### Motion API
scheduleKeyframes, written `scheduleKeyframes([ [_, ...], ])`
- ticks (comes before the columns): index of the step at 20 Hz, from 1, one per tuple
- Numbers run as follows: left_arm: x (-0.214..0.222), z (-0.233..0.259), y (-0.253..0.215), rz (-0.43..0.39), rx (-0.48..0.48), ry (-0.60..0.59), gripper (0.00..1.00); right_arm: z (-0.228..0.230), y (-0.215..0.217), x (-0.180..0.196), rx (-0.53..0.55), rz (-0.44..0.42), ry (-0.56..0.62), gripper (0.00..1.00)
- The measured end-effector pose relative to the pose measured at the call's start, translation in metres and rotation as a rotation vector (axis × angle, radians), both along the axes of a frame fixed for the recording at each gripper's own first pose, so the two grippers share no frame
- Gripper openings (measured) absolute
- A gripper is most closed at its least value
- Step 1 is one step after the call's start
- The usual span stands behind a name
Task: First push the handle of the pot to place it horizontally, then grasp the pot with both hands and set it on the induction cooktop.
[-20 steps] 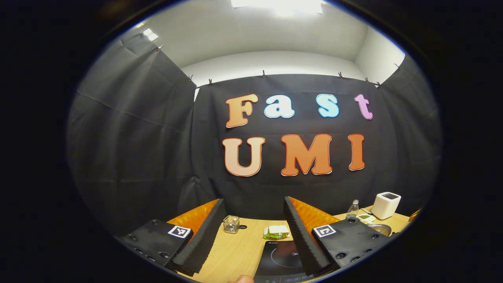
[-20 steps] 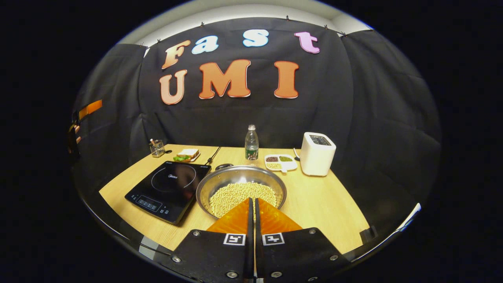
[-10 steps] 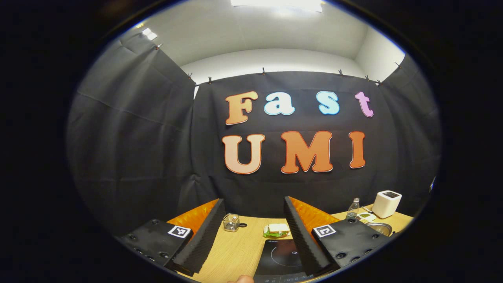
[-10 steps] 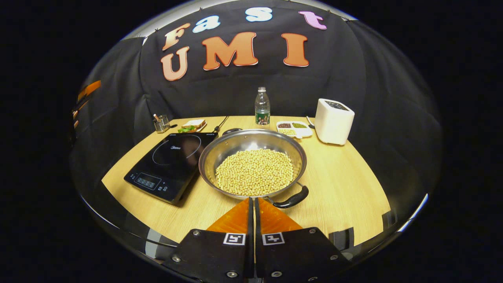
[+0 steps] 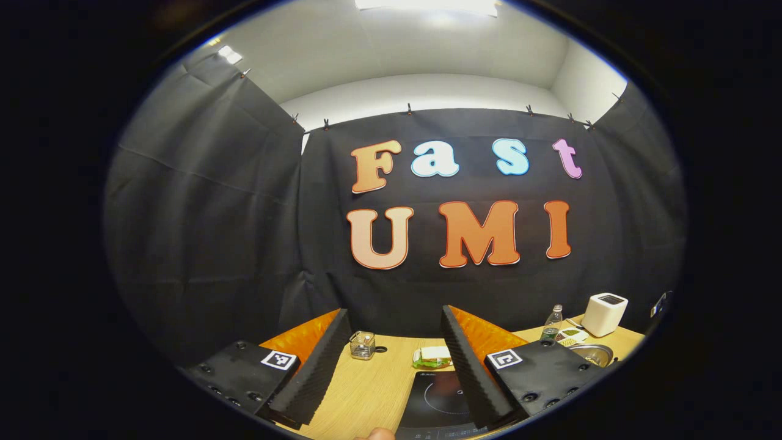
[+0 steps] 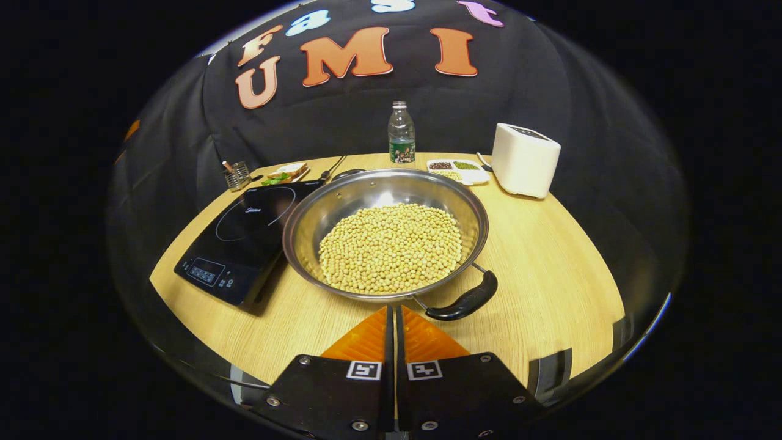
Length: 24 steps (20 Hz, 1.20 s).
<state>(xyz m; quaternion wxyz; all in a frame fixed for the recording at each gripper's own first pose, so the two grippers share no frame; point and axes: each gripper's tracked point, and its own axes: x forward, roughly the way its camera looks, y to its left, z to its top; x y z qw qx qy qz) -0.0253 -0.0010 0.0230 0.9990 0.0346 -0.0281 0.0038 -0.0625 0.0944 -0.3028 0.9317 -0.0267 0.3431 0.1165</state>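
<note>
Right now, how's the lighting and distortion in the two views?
Left gripper view: ceiling light blown out, walls bowed by the fisheye. Right gripper view: table edge curves strongly, soft glare on the pot wall and induction cooktop, everything in sharp focus.

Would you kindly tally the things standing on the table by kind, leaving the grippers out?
Cookware: 2, the pot of beans and the induction cooktop.
Food and drink: 3, the bottle, the sandwich and the divided dish.
Other: 2, the white box and the wire holder.
Total: 7.
</note>
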Motion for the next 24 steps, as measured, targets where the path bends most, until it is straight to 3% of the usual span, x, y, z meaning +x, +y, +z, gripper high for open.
scheduleKeyframes([
  [4, -0.002, 0.004, 0.001, -0.001, 0.002, -0.001, 0.99, -0.006, -0.002, 0.004, 0.056, -0.031, 0.032, 0.0],
  [24, 0.009, -0.001, -0.015, -0.016, 0.014, 0.018, 0.99, 0.0, -0.058, 0.05, 0.081, -0.172, -0.006, 0.0],
])
